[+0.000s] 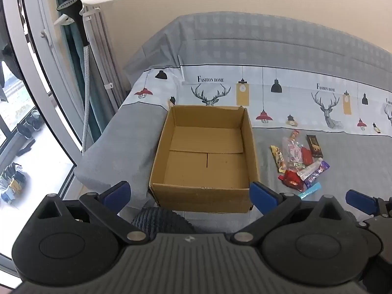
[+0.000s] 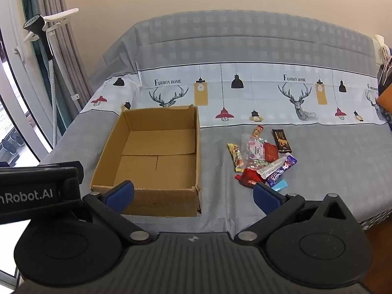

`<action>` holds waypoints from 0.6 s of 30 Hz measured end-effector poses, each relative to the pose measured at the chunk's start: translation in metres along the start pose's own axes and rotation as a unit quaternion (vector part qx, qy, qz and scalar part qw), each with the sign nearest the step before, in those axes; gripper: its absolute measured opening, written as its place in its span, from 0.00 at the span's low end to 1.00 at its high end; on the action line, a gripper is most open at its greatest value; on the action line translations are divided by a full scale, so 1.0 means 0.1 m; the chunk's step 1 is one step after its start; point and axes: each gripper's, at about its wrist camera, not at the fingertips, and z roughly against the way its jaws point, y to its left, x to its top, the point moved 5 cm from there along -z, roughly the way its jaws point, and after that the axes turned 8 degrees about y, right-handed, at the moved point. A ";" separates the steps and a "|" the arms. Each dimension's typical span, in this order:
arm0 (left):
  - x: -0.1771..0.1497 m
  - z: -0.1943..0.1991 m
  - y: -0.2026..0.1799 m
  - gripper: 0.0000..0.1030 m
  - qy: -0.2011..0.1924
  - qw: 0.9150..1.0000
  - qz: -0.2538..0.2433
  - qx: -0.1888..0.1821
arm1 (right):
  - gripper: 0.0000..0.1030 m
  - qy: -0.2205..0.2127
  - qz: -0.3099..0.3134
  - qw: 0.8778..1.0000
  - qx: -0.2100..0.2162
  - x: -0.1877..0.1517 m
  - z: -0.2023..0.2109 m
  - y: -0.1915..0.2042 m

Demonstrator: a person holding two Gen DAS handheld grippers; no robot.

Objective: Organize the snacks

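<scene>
Two tools in view, both with fingers spread apart and nothing between them: left tool (image 1: 189,193) hangs low over the near wall of the cardboard box (image 1: 203,156), right tool (image 2: 193,193) sits between the box (image 2: 152,154) and the snack pile (image 2: 262,159). Both point toward the far side of the bed (image 2: 318,171). Box is open-topped, nothing inside, on the left part of the bed; its near left corner is cut off behind a blue pad (image 2: 121,193) in the right view. Snacks lie loose in an overlapping heap on the grey sheet, well right of the box, so most wrappers are only partly readable. Dark chocolate bar (image 2: 281,140) lies apart at the heap's far edge, long axis running away from the camera. Yellow bar (image 2: 236,156) lies roughly parallel on the heap's left. Light-blue packet (image 2: 280,185) is half hidden behind the right tool's pad. Garment steamer (image 1: 73,14) stands by the curtain.
</scene>
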 end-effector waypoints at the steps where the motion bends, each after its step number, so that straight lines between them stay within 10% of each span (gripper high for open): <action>1: 0.00 0.00 0.00 1.00 0.000 1.000 0.001 0.001 | 1.00 0.003 0.002 1.000 -0.003 0.00 0.00 0.00; 18: -0.04 -0.02 0.01 1.00 0.004 1.000 -0.002 0.000 | 1.00 0.008 0.010 1.000 0.000 -0.05 -0.07 0.01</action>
